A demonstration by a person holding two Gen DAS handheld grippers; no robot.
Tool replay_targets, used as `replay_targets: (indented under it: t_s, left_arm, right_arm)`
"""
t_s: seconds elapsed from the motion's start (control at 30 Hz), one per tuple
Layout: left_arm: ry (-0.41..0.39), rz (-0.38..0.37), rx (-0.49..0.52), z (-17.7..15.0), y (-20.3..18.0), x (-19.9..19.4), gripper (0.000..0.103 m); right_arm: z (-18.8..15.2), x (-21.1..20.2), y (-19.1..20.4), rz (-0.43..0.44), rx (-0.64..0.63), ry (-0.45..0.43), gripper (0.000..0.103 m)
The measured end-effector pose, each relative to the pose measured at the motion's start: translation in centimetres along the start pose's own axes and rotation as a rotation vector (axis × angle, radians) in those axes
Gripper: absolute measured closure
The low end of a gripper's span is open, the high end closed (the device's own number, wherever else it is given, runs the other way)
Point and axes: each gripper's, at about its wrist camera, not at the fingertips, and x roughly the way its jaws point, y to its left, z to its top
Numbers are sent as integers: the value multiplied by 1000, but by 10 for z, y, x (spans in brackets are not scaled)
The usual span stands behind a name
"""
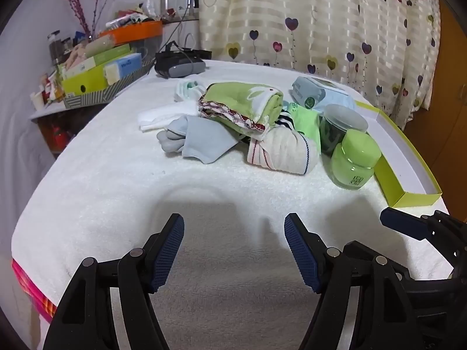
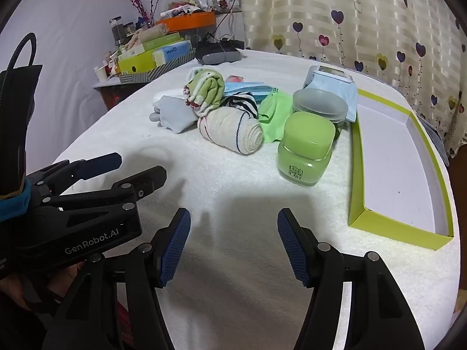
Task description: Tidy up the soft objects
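Near the front edge of the white towel [image 2: 233,180], both the left gripper [image 1: 234,233] and right gripper [image 2: 234,227] hang wide and empty, so reaching for the rolled cloth [image 2: 230,134] risks toppling the green jar [image 2: 305,150] just right of it

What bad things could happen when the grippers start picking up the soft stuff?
1. The green jar and the frosted-lid jar stand right beside the pile, touching the green cloth; tugging cloth could topple them.
2. The green towel lies on top of the rolled cream towel and the grey sock, so pulling a lower one might spill the heap.
3. Both the left gripper and the right gripper are open and close together; they might bump.
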Motion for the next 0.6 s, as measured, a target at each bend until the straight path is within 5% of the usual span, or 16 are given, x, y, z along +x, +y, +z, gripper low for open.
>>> replay_targets:
  t_s: [0.6]
  left_arm:
    - [-3,-1,4,-3,4,2,31]
  right_arm:
    - [1,-1,0,2,-3,-3,40]
